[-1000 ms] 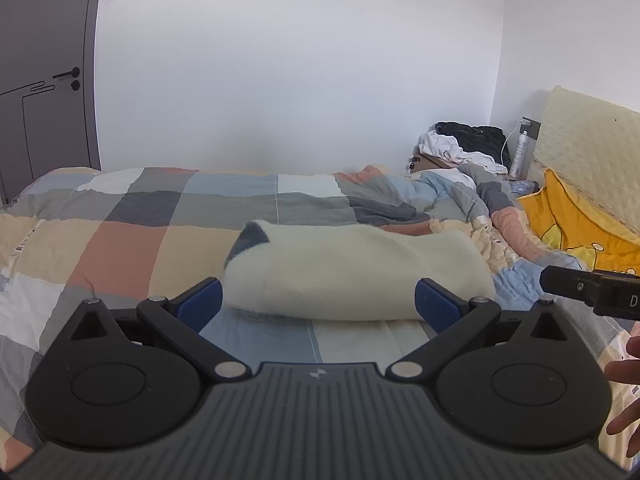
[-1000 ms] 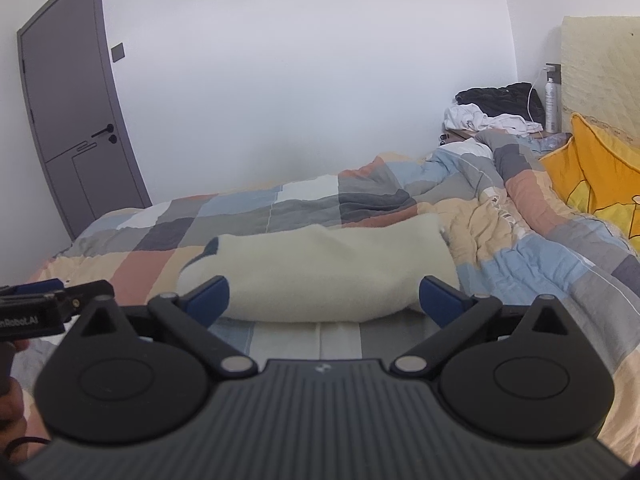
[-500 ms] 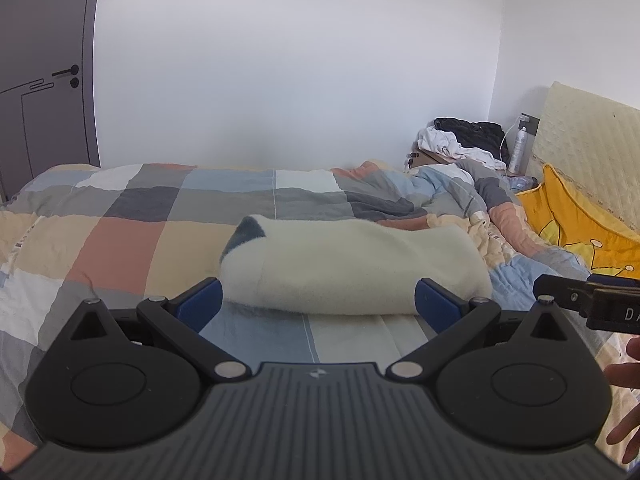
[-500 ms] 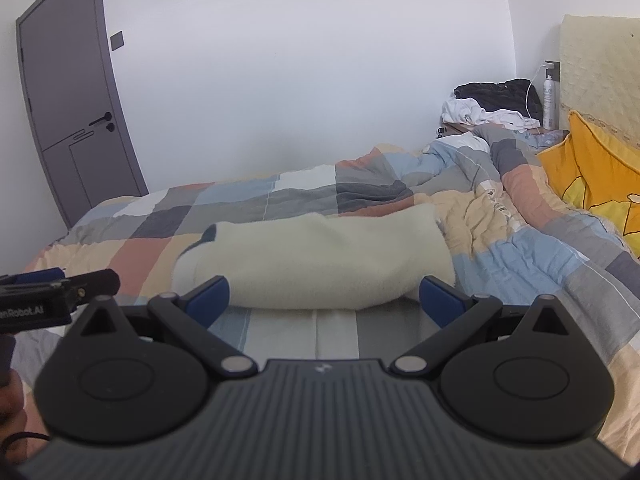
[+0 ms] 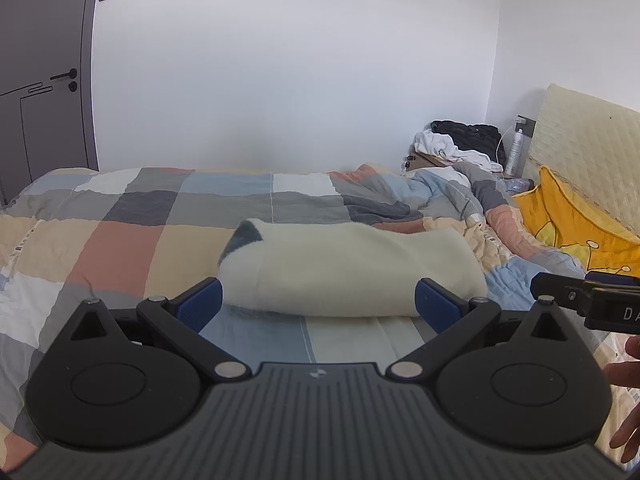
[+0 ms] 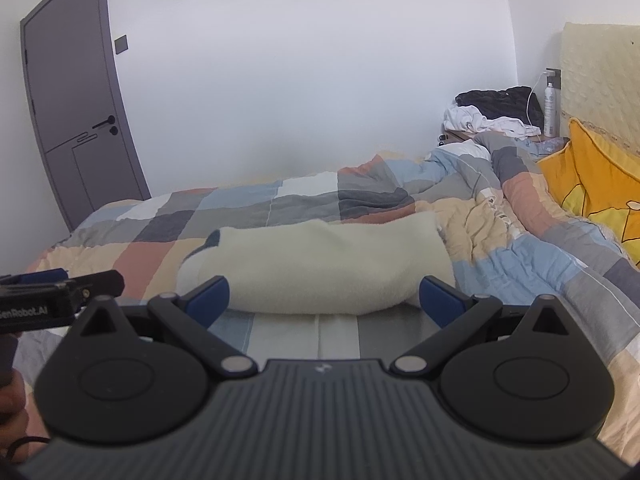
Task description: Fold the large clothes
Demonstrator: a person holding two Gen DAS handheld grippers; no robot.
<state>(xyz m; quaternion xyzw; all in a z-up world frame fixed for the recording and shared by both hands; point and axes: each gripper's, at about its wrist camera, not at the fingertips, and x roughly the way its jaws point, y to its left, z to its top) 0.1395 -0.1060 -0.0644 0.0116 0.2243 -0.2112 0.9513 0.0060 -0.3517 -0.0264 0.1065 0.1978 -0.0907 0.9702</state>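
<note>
Folded garment point(image 5: 352, 268) on quilt point(image 5: 120, 236); pillow point(image 5: 580, 224) right.

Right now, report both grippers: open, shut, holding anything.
Left gripper: open, holding nothing; folded cream garment lies beyond its fingertips.
Right gripper: open, holding nothing.

Both cameras sit just behind their own fingers and look forward, nearly level, low over the bed. The left wrist view faces across the left gripper point(image 5: 318, 306), whose blue pads frame the folded cream garment point(image 5: 352, 270) lying just beyond them. The right wrist view looks past the right gripper point(image 6: 324, 302) at the same garment point(image 6: 320, 266) from slightly further right. Each view catches the other gripper at its edge. Both share the checked quilt point(image 5: 132, 236), door point(image 6: 76, 120) and headboard end.
</note>
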